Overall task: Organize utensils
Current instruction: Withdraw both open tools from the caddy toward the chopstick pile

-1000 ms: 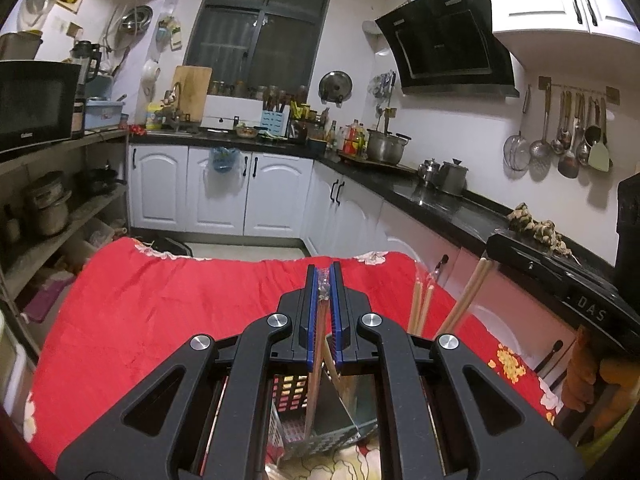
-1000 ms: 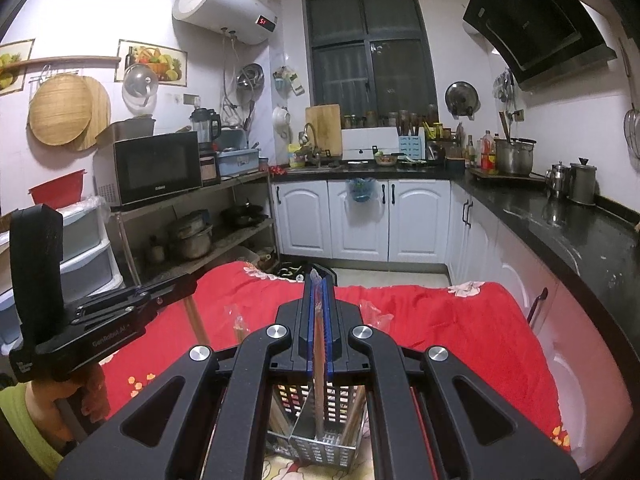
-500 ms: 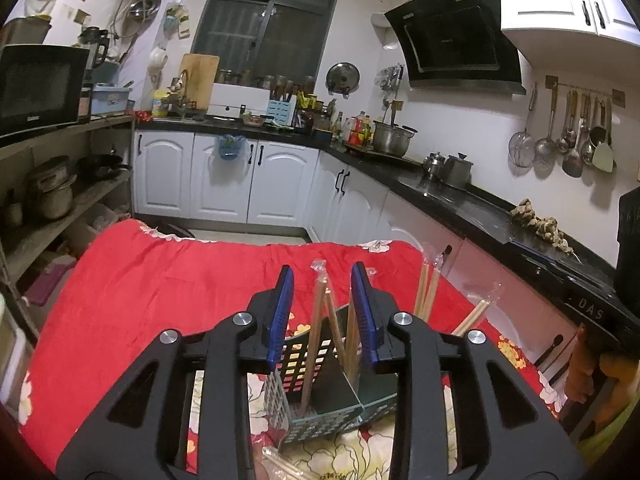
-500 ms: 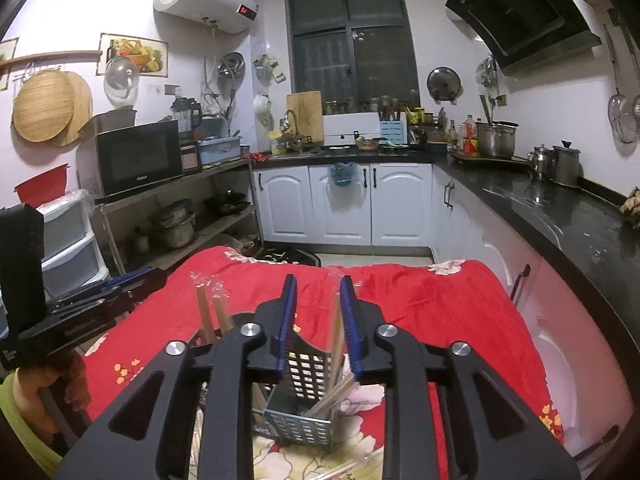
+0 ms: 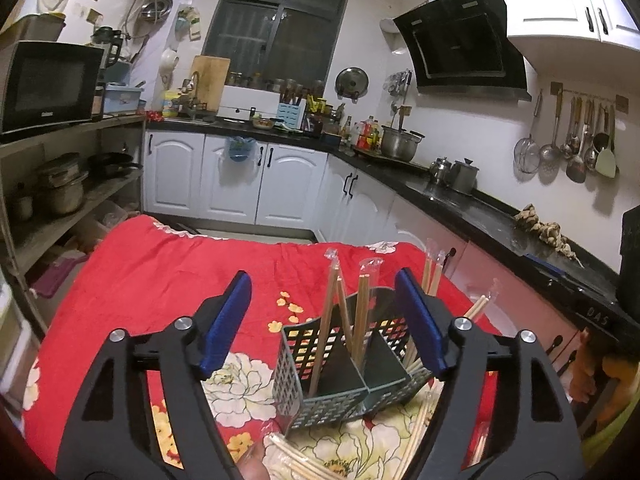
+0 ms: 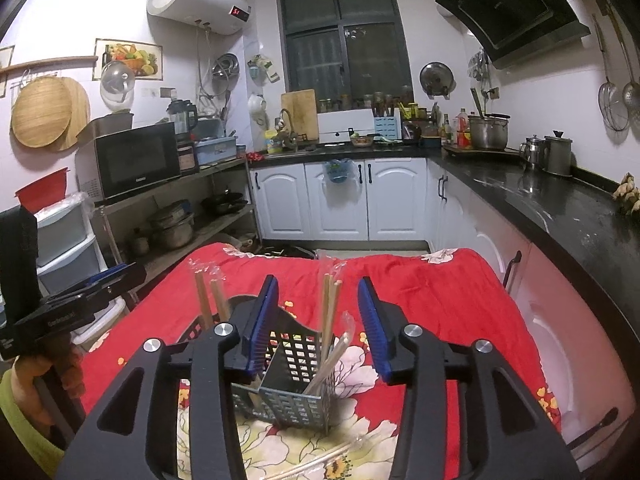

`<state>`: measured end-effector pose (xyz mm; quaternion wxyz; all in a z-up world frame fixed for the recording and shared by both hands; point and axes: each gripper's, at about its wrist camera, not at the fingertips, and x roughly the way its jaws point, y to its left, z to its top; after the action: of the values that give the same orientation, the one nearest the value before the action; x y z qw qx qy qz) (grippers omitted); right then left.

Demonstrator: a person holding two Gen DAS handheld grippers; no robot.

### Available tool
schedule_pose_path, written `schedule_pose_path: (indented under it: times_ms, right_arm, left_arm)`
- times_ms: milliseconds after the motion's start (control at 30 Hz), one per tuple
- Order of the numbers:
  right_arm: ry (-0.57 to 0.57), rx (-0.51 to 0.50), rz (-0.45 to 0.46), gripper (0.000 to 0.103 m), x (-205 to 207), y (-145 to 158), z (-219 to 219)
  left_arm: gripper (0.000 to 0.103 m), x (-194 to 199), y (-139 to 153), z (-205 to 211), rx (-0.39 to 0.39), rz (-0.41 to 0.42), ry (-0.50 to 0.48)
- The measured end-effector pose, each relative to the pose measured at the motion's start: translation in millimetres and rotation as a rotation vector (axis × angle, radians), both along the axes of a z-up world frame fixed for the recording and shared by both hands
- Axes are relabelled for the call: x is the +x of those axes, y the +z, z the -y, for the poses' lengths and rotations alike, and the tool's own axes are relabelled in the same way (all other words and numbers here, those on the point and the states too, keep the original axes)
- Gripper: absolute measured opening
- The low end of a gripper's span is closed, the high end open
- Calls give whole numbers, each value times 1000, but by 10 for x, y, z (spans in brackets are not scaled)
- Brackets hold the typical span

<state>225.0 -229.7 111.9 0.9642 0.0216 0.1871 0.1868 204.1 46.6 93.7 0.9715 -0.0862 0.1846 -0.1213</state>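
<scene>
Kitchen; left gripper (image 6: 76,304) housing reads "DAS".

Both tongs share one build: the left gripper (image 5: 324,318) and right gripper (image 6: 316,324) have matte black triangular-cutout arms, silver round screws at the joints and ribbed blue pads (image 6: 262,320). Bare skin and a yellow-green sleeve (image 6: 24,428) show beside them.

Microwave (image 6: 136,160), water heater (image 6: 196,0), range hood (image 5: 460,44)
</scene>
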Motion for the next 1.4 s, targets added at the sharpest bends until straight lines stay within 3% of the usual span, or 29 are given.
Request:
schedule_pose_path:
  times_ms: [100, 233, 700, 1400]
  right_arm:
    - [3, -4, 1, 46, -68, -13, 15]
    - [8, -2, -7, 52, -139, -44, 28]
    - [15, -11, -27, 62, -332, -156, 59]
    - [-10, -23, -121, 63, -633, -568, 181]
  left_arm:
    - [82, -53, -25, -3, 9, -1, 9]
    - [91, -120, -50, 8, 34, -2, 19]
    - [92, -300, -156, 30, 41, -34, 11]
    - [92, -426, -596, 113, 28, -138, -24]
